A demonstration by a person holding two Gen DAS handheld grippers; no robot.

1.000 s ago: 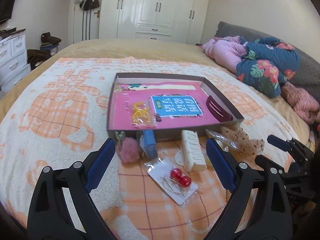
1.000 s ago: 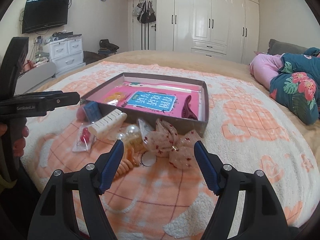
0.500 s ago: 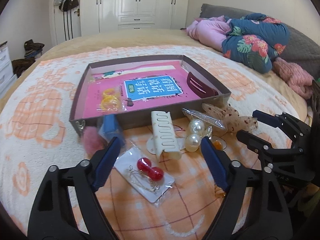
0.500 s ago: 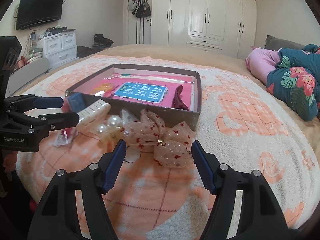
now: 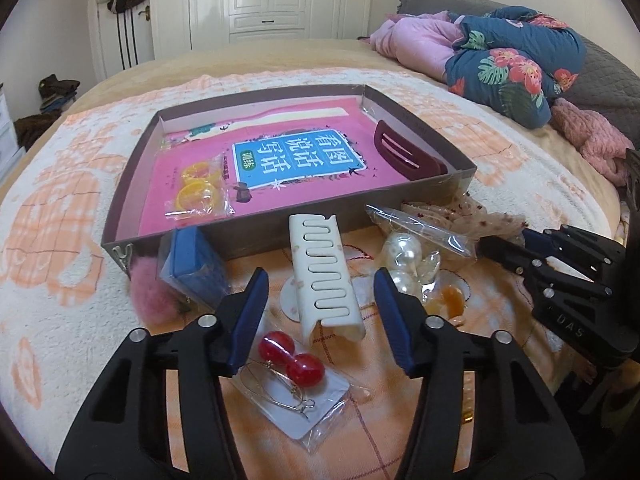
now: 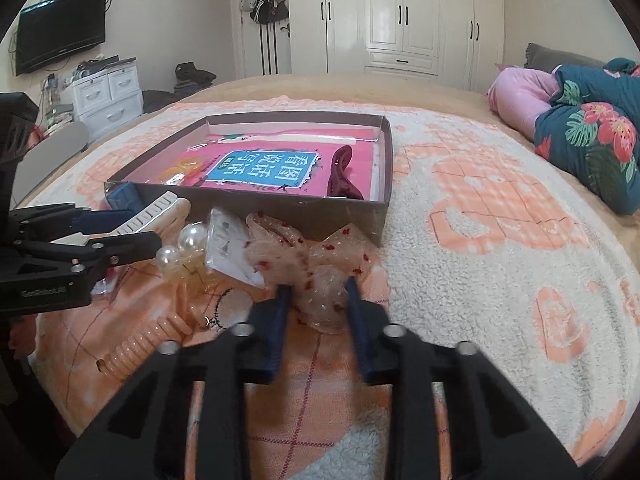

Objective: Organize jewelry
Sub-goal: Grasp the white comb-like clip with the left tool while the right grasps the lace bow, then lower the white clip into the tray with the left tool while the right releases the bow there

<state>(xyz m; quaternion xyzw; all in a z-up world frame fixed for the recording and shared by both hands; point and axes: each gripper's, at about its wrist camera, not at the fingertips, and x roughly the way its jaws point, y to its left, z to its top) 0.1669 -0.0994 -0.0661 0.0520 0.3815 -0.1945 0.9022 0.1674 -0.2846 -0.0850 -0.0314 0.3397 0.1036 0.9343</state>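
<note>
A shallow brown box point(image 5: 128, 184) point(image 6: 340, 210) on the bed holds a pink book, bagged orange rings point(image 5: 197, 192) and a dark red hair claw point(image 5: 404, 154). In front of it lie a white hair claw point(image 5: 323, 280), bagged red bead earrings point(image 5: 294, 368), pearl pieces point(image 5: 402, 256), a blue box point(image 5: 194, 266), a pink pompom point(image 5: 154, 294) and a sheer bow with red dots point(image 6: 320, 268). My left gripper point(image 5: 320, 304) is open with its jaws either side of the white claw. My right gripper point(image 6: 316, 300) has closed around the bow's near loop.
An orange coil hair tie point(image 6: 152, 340) lies near the bed's front edge. Folded quilts and pink clothes point(image 5: 512, 56) lie at the far right of the bed. White drawers point(image 6: 108, 92) and a TV stand left of the bed; wardrobes stand behind.
Both grippers have moved forward and down. The left jaws have narrowed around the white claw. The right jaws have closed from wide open onto the bow.
</note>
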